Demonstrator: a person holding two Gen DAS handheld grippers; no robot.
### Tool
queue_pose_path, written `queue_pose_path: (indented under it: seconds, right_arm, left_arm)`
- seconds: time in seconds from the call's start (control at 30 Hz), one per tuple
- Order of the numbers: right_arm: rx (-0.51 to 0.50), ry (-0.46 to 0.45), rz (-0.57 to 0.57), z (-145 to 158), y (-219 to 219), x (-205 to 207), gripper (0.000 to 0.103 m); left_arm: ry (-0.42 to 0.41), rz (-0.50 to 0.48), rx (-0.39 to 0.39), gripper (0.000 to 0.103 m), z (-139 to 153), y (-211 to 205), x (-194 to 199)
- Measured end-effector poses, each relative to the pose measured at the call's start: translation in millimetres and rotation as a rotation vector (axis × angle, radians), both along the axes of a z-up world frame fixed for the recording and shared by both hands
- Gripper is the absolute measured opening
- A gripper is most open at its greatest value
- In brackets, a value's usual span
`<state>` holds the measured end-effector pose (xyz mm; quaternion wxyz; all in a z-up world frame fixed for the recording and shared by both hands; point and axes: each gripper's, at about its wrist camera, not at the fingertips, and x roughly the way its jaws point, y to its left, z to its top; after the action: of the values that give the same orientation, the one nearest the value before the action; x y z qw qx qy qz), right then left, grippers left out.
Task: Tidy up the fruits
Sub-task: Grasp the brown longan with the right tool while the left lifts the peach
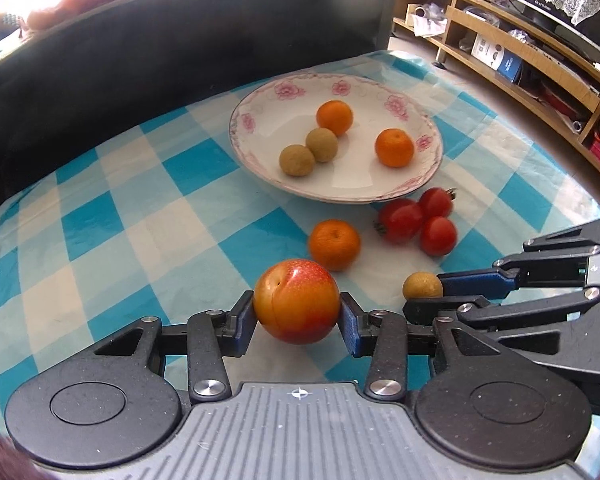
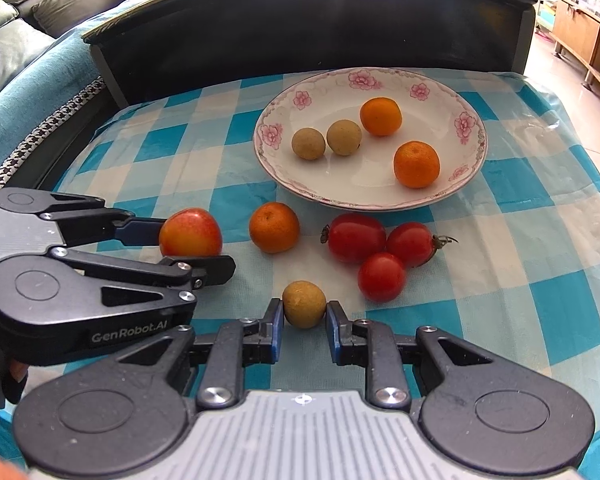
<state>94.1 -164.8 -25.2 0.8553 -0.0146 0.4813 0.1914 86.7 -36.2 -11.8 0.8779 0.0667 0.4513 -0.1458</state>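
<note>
My left gripper (image 1: 298,320) is shut on a red-yellow plum (image 1: 297,301), low over the blue checked cloth; it also shows in the right wrist view (image 2: 190,232). My right gripper (image 2: 305,322) is shut on a small tan longan (image 2: 304,304), seen in the left wrist view (image 1: 422,286) too. A white floral plate (image 1: 260,120) holds two oranges (image 1: 334,117) (image 1: 394,147) and two longans (image 1: 321,144). One orange (image 1: 334,244) and three red tomatoes (image 1: 416,220) lie on the cloth in front of the plate.
A dark headboard-like panel (image 1: 180,40) rises behind the cloth (image 1: 100,220). Wooden shelves (image 1: 540,72) stand at the right. A sofa with cushions (image 2: 20,40) is at the left in the right wrist view.
</note>
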Motion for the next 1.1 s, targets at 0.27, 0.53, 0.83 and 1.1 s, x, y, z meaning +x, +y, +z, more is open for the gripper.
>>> queue_pose_path:
  seconds: [0.27, 0.53, 0.83, 1.1]
  right_arm:
    - [0.006, -0.031, -0.034, 14, -8, -16, 0.027]
    - [-0.042, -0.066, -0.061, 23, -3, -21, 0.027]
    - [-0.058, -0.068, -0.107, 32, -5, -21, 0.027]
    - [-0.052, -0.079, -0.132, 39, -10, -13, 0.027]
  left_arm:
    - [-0.036, -0.004, -0.011, 0.051, 6, -6, -11]
    - [-0.055, -0.003, -0.014, 0.051, 12, -5, -11]
    - [-0.076, 0.001, -0.034, 0.051, 19, -10, -7]
    - [-0.101, 0.013, -0.038, 0.051, 29, -16, 6]
